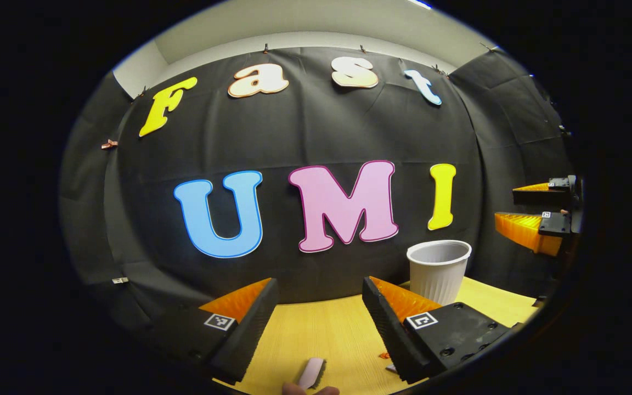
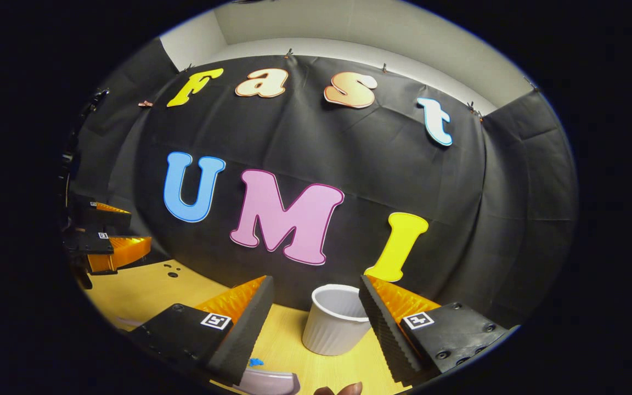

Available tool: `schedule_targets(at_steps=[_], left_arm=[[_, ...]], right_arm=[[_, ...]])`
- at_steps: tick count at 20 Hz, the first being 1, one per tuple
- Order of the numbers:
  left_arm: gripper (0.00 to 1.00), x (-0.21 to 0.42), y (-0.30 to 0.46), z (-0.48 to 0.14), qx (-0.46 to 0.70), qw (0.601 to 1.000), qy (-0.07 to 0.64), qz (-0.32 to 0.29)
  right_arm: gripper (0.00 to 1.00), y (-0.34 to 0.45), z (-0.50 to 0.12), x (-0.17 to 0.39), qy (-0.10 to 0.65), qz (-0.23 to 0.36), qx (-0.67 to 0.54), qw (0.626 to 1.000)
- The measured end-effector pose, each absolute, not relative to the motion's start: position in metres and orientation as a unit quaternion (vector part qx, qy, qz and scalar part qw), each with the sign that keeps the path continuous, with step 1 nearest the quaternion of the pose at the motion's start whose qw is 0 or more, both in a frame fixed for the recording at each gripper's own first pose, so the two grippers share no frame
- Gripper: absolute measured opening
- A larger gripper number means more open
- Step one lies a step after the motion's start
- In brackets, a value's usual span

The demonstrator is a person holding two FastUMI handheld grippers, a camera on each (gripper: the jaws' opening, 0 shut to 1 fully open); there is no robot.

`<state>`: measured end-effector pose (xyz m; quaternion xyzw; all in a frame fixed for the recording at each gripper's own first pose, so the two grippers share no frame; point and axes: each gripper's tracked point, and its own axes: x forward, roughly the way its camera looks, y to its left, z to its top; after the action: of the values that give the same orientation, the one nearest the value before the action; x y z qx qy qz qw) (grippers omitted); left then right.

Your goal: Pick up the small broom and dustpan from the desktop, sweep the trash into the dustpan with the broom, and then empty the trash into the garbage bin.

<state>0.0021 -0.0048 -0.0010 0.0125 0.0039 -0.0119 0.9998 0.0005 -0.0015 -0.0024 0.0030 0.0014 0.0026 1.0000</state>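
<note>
In the left gripper view my left gripper (image 1: 319,285) stands open above the wooden desktop (image 1: 327,334), nothing between its fingers. The small pink broom (image 1: 311,373) with dark bristles lies on the desk just below them. The white ribbed garbage bin (image 1: 438,269) stands to the right by the cloth wall. An orange scrap of trash (image 1: 384,355) lies beside the right finger. In the right gripper view my right gripper (image 2: 316,281) is open, with the bin (image 2: 338,323) standing behind the gap. A pale dustpan (image 2: 269,381) and a blue scrap (image 2: 255,362) lie below it.
My right gripper (image 1: 508,204) hangs open at the far right of the left gripper view. My left gripper (image 2: 139,227) shows at the left edge of the right gripper view, above the desktop (image 2: 146,291). A fingertip (image 2: 343,389) peeks in at the bottom.
</note>
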Motion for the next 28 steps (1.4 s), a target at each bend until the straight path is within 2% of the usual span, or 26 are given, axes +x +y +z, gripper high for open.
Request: schedule_targets(at_steps=[3, 6, 9, 15, 20, 28], left_arm=[[0.97, 0.001, -0.004, -0.004, 0.017, 1.0, 0.012, -0.011], [0.97, -0.002, -0.003, -0.008, 0.022, 1.0, 0.018, -0.011], [0.97, -0.009, -0.005, -0.015, 0.025, 0.999, 0.027, -0.012], [0.97, -0.011, 0.001, -0.018, 0.022, 0.999, 0.042, -0.006], [0.97, -0.016, 0.009, -0.024, 0.028, 0.998, 0.054, 0.007], [0.97, -0.02, 0.017, -0.034, 0.032, 0.998, 0.06, 0.016]], right_arm=[[0.98, 0.011, -0.016, -0.004, 0.025, 0.029, 0.013, 0.999], [0.97, 0.031, -0.056, -0.022, 0.111, 0.083, 0.022, 0.99], [0.96, 0.044, -0.099, -0.049, 0.193, 0.107, 0.024, 0.975], [0.94, 0.076, -0.214, -0.121, 0.377, 0.16, 0.011, 0.912], [0.9, 0.086, -0.29, -0.146, 0.463, 0.158, 0.023, 0.872], [0.84, 0.108, -0.391, -0.154, 0.563, 0.145, 0.049, 0.812]])
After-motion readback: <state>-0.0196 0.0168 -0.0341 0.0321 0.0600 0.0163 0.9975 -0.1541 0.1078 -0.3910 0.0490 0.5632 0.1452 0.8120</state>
